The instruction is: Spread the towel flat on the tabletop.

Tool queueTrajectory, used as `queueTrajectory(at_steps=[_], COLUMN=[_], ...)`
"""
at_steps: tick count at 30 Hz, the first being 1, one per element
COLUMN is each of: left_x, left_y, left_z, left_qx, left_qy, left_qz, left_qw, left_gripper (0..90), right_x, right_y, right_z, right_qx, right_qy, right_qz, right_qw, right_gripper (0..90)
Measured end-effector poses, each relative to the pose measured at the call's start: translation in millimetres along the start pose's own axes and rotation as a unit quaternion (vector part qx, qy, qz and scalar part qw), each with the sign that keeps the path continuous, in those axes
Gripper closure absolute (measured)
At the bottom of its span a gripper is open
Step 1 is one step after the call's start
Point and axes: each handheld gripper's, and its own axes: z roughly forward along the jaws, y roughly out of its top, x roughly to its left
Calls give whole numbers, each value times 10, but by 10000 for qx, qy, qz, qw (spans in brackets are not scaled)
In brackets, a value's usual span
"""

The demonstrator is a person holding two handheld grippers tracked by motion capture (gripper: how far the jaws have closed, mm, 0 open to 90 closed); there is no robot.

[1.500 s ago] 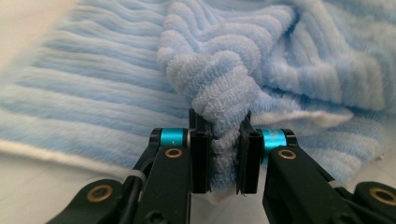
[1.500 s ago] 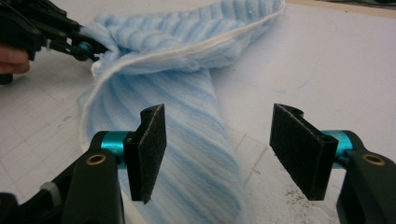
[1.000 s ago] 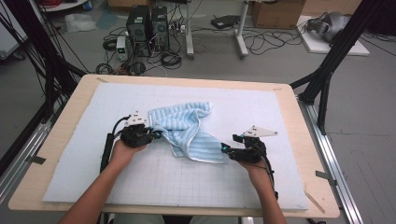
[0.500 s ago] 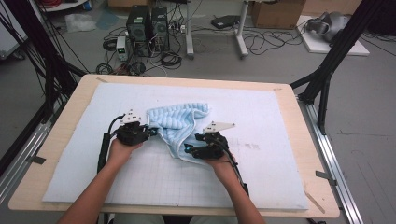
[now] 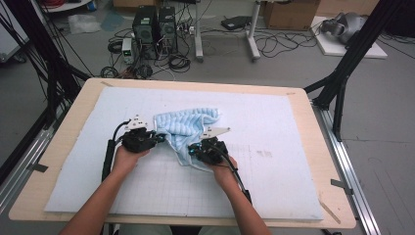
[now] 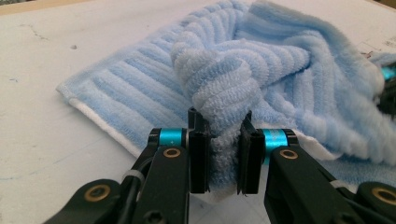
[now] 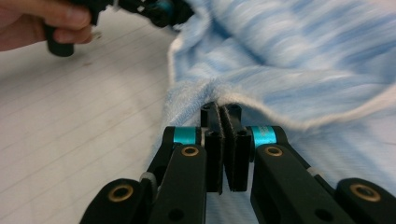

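The left gripper [image 6: 218, 156] is clamped on a thick, bunched fold of the light-blue towel [image 6: 261, 79]; the terry fills the gap between its jaws and bulges above them. The right gripper [image 7: 225, 149] has just been closing, and its jaws now stand nearly together with the towel's thin hemmed edge [image 7: 219, 95] pinched between their tips. In the high view the towel [image 5: 188, 128] lies crumpled between the two grippers, ahead of the left gripper [image 5: 155, 139] and reaching away from the right gripper [image 5: 195, 151], with its far corner extending beyond both. It rests on a white gridded mat [image 5: 274, 161] that covers a wooden table [image 5: 63, 132]. Handling judgement: the towel is light, soft and fully limp, so it will sag and drape from any hold and will not keep a shape unsupported. The looped pile offers good friction, so slipping looks unlikely; a bunched grip, however, traps several layers and hinders spreading. The hem and the corners are the preferred hold points, since a single-layer pinch there lets the cloth be pulled flat between the two grippers.
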Motion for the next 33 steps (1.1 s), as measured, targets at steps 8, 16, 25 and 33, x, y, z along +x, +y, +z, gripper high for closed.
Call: queueTrajectory(at_steps=[8,16,25,33], left_x=[-5,-18,-77,21], left_y=[2,9,121,64], left_z=[44,71,289,342], left_qx=[-107,-236,-332,-37], left_qy=[25,36,278,519], left_qz=[-25,-85,87,-289], left_qw=[9999,9997,9990,9982], left_gripper=[780,780,795,493], right_x=[-311,-723,-1181,-1351], right_y=[45,102,189,139], right_z=[-211,-409,-552,-609], right_qx=[-133,-251,-334,-234], right_qy=[-528,-1268,-2286,-2728], right_qz=[222,550,798,961], right_qw=[9983,9901,9697,9570], right_gripper=[883,885,887,834])
